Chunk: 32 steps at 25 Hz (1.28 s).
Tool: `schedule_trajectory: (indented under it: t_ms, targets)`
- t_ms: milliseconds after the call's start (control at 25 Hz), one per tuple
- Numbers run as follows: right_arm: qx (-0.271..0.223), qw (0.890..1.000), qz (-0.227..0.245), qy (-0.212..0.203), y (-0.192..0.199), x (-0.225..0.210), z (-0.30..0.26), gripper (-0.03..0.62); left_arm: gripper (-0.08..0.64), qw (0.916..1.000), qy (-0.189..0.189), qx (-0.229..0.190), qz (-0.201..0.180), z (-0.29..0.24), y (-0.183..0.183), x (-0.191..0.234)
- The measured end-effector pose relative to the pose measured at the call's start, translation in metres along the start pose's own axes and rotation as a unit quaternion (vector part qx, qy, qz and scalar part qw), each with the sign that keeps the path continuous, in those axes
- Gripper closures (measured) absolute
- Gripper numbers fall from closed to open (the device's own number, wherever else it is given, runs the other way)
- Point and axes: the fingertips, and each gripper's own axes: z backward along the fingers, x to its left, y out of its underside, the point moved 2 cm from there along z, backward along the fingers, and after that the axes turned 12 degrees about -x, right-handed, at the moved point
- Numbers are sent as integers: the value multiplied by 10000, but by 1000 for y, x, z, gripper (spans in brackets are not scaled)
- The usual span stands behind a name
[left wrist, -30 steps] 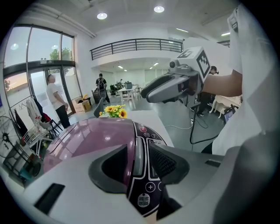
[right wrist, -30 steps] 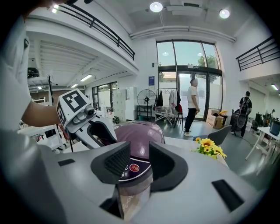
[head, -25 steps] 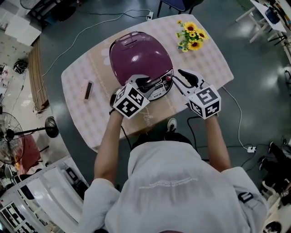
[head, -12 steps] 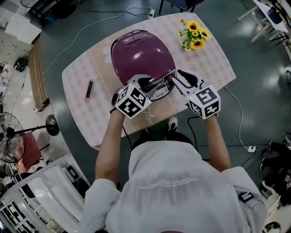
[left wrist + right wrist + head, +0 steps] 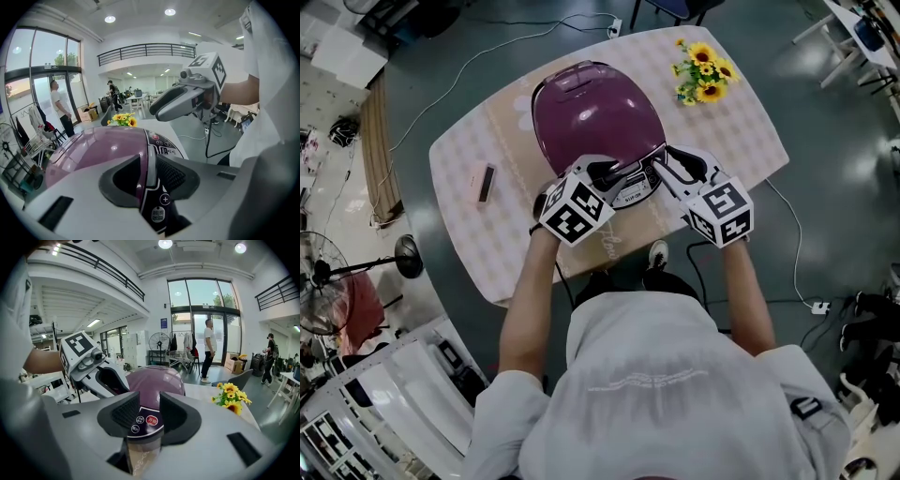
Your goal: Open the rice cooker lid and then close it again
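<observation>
Purple lid [image 5: 595, 112] sits shut just ahead of both tools. Left gripper [image 5: 602, 173] has just been narrowing around the latch [image 5: 149, 164], perhaps not yet pinching. Right gripper [image 5: 664, 164] hovers alongside, jaws apart and empty. Opening looks imminent.

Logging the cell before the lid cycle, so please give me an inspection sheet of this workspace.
Surface: table under a pale checked cloth.
Job's things: purple rice cooker, lid down.
Clutter: sunflowers at the far right corner; dark bar-shaped object on the left.
Grippers: left gripper at the cooker's front, its jaws have just been closing with the lid's silver front strip between them, contact unclear; right gripper open, aimed at the control panel.
Cables: white lead runs over the floor to a plug block; second cable trails behind the table.
Surroundings: fan stand on the left; person by distant glass doors.
</observation>
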Motion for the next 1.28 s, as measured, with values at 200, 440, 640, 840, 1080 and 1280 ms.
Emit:
schedule_trajectory:
  t_ms: [200,440,640,840,1080,1280]
  targets:
    - [-7,10000,9,47,0,-1,4,443,442,10000,-5,-38,-3,1,-1,0]
    - [-214,9996,154,130,-18,-9,4,451,443,9992,-83,-194,345,1,3,6]
    - [-417,9981,401,221,-41,-18,7,456,443,9906,-253,-812,1071,11,-7,18]
    - [-609,9959,576,355,-60,-32,10,468,443,9863,-646,-1094,1052,26,-18,38]
    - [-862,9925,735,463,-82,-44,10,475,454,9706,-1552,-1635,846,50,-40,77]
    - [-1138,9881,902,512,-105,-48,11,530,491,9562,-2085,-1941,669,76,-57,97]
